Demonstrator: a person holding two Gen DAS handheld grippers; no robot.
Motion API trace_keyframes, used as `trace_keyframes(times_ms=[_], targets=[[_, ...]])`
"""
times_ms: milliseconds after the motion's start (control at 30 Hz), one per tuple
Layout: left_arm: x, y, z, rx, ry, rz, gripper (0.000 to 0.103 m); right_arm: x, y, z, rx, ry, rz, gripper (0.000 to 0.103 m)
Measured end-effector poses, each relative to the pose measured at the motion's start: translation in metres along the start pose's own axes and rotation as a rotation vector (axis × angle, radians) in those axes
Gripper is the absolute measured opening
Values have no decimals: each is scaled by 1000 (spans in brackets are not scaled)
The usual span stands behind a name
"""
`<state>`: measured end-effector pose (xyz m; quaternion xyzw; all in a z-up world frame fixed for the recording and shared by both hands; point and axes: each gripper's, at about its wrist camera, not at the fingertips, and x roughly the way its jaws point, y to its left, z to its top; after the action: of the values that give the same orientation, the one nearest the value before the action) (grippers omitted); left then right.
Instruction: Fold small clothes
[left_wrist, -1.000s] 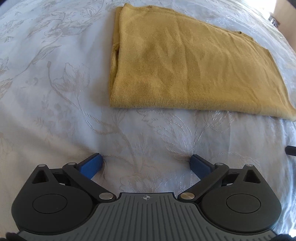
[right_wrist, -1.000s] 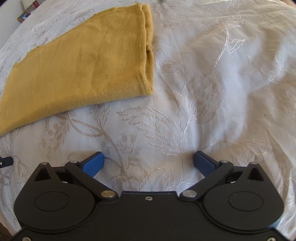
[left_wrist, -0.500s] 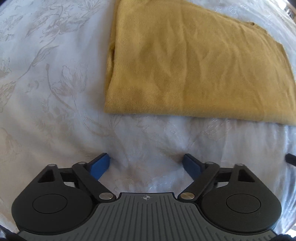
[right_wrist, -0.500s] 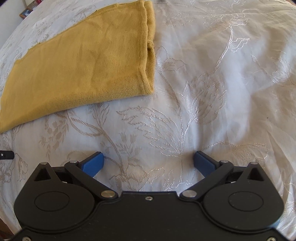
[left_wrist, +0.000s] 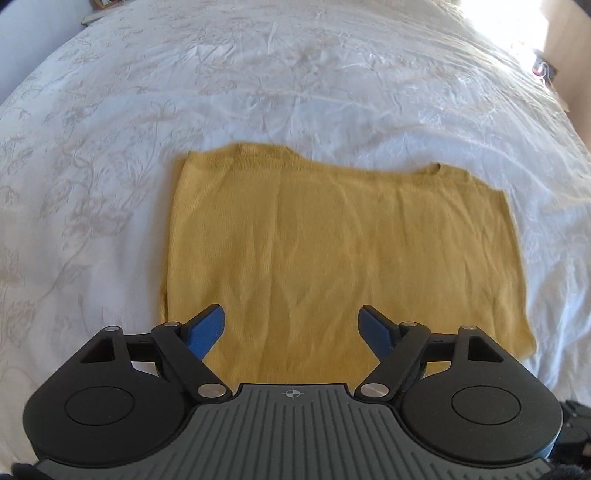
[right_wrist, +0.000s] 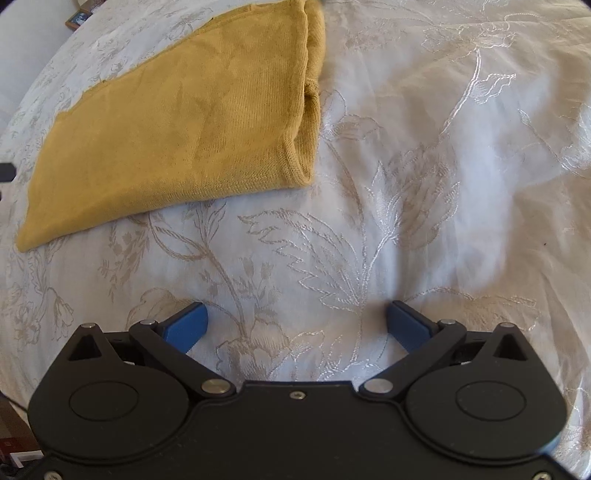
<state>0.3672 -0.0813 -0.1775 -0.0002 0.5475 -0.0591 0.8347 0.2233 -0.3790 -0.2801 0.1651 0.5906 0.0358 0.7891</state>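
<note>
A mustard-yellow knit garment (left_wrist: 332, 251) lies folded flat on the white embroidered bedspread (left_wrist: 92, 184). My left gripper (left_wrist: 293, 328) is open and empty, its blue fingertips over the garment's near edge. In the right wrist view the same garment (right_wrist: 184, 122) lies at the upper left, its folded side edge facing right. My right gripper (right_wrist: 297, 325) is open and empty over bare bedspread (right_wrist: 443, 184), short of the garment's near right corner.
The bedspread covers the whole bed, with soft wrinkles. A small framed picture (right_wrist: 77, 18) sits past the bed's far left edge. Some small items (left_wrist: 541, 68) lie by the bright far right corner.
My left gripper has moved forward over the garment's near edge and tilted up, so the whole garment and far bed now show. My right gripper has come slightly closer to the garment.
</note>
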Motion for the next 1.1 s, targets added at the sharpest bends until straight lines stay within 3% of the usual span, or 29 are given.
trace_keyframes(times_ms=[167,400,667,1100], targets=[[21,-11,33,12,-13,54,78,-12,-16,6,40,-18,67,100],[64,-30,62,-14,23,92,78,-33,-22,24,52,-142,106,99],[118,-37,71,3,138,127,82,-37,-24,73,26,-231,164,99],[130,-32,66,23,127,110,103,27,-44,125,168,-128,380,100]])
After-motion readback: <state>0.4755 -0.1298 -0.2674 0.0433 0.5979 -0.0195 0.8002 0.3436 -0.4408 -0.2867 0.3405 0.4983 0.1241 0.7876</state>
